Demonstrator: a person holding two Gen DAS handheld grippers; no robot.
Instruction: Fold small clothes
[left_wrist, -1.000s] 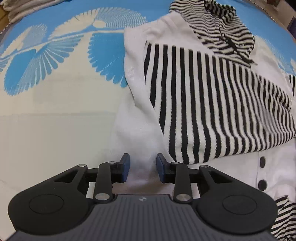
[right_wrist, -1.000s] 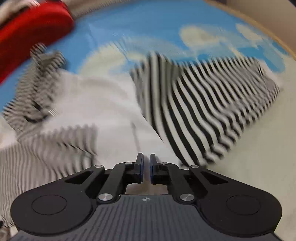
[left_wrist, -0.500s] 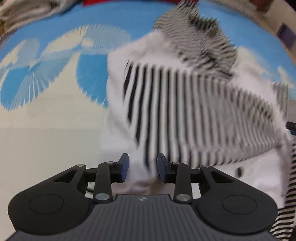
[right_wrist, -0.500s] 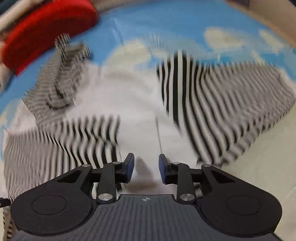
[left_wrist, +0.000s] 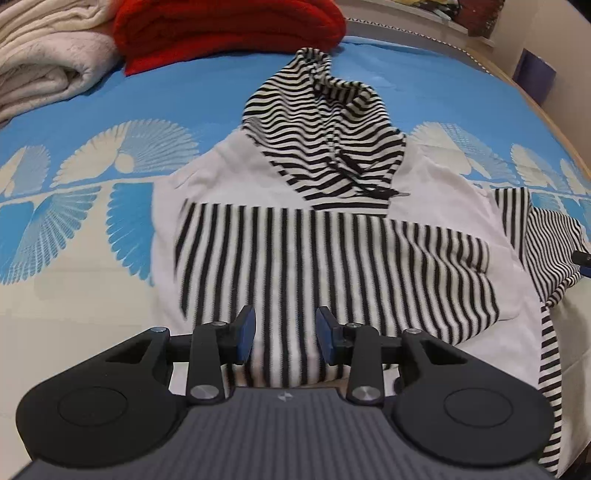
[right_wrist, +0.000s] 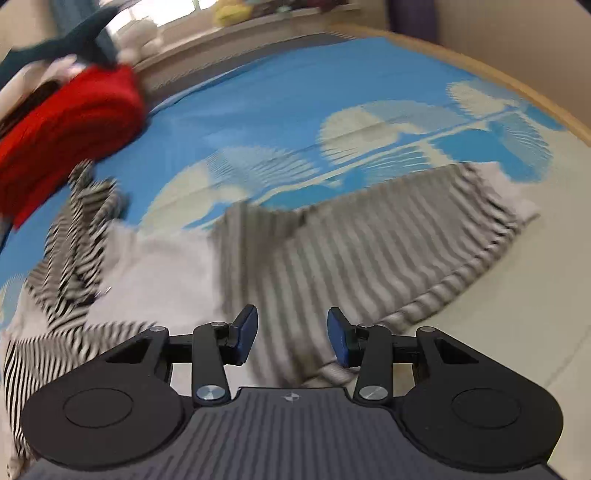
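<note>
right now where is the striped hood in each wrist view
Left wrist: the striped hood lies top centre, above the garment's white body.
Right wrist: the hood sits at the left edge, blurred.
Shared landmark: the red folded blanket, just beyond the hood in both views.

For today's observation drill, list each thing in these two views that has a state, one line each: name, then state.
Left gripper: open, fingers apart over the garment, holding nothing.
Right gripper: open, holding nothing.
Striped hoodie: lying on the bed, one sleeve folded across the front, hood spread out.
Red blanket: folded.
Cream blanket: folded.
</note>
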